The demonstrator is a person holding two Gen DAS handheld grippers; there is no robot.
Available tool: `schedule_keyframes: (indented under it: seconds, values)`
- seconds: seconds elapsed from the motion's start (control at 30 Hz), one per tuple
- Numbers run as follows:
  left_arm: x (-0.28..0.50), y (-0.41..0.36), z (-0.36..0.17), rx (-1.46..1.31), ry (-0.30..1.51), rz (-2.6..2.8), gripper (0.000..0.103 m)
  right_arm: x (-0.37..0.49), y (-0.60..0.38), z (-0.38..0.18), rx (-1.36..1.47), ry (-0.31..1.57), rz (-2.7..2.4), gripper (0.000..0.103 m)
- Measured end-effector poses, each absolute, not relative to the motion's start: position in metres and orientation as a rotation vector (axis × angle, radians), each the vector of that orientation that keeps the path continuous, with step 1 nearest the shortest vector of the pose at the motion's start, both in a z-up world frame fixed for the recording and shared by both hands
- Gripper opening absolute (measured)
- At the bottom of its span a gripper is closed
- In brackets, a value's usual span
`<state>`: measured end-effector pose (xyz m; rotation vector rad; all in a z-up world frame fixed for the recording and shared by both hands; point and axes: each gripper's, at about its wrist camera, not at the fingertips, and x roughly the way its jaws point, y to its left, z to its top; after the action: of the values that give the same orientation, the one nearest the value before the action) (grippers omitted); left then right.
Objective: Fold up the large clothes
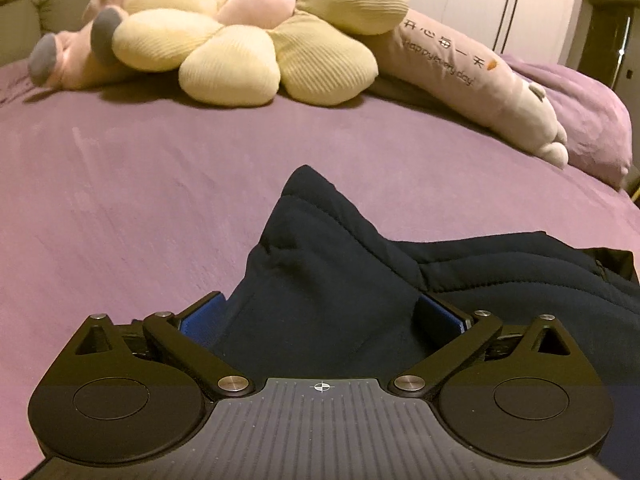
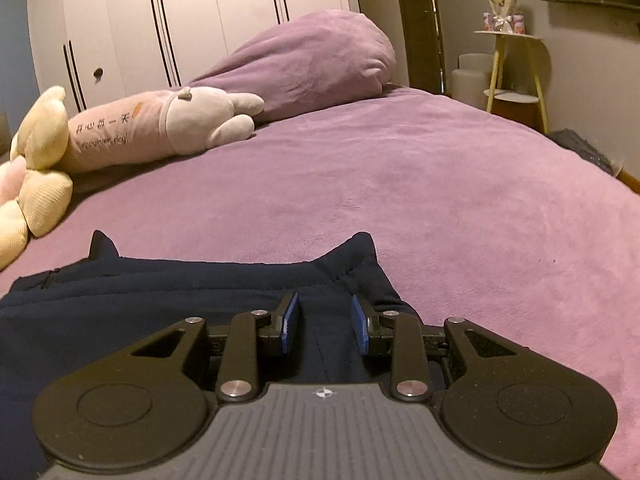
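A dark navy garment (image 1: 320, 272) lies on the purple bed. In the left wrist view a bunched corner of it rises between the blue pads of my left gripper (image 1: 320, 316), whose jaws stand wide apart around the cloth. In the right wrist view the garment (image 2: 160, 280) stretches left across the bed. My right gripper (image 2: 325, 322) has its jaws partly closed with a fold of the navy cloth between the blue pads (image 2: 290, 320); a gap shows on each side of the fold.
The purple bedspread (image 1: 120, 180) covers the bed. A yellow flower cushion (image 1: 248, 40), a pink plush (image 1: 60, 52) and a long pink plush pillow (image 2: 160, 124) lie at the far side. A purple pillow (image 2: 312, 60), white wardrobe (image 2: 200, 8) and small side table (image 2: 516, 64) stand beyond.
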<state>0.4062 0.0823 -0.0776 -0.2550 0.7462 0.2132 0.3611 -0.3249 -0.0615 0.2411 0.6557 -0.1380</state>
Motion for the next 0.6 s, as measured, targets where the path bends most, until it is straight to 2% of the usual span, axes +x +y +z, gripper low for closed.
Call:
schedule_keyframes:
  seconds: [0.23,0.27,0.3,0.37,0.6]
  values:
    - [0.403,0.083,-0.064,-0.243,0.786,0.251,0.103,0.357,-0.326,-0.052,0.266,0.651,-0.138,0.03]
    - [0.397,0.084,-0.06,-0.237,0.791,0.252,0.103,0.354,-0.327,-0.048,0.271,0.648,-0.145,0.033]
    - [0.389,0.086,-0.057,-0.234,0.793,0.256,0.103,0.347,-0.328,-0.042,0.278,0.636,-0.157,0.042]
    - [0.372,0.094,-0.053,-0.246,0.776,0.252,0.103,0.328,-0.331,-0.035,0.28,0.606,-0.174,0.054]
    - [0.36,0.109,-0.059,-0.31,0.788,0.282,0.103,0.292,-0.34,-0.039,0.3,0.621,-0.242,0.054]
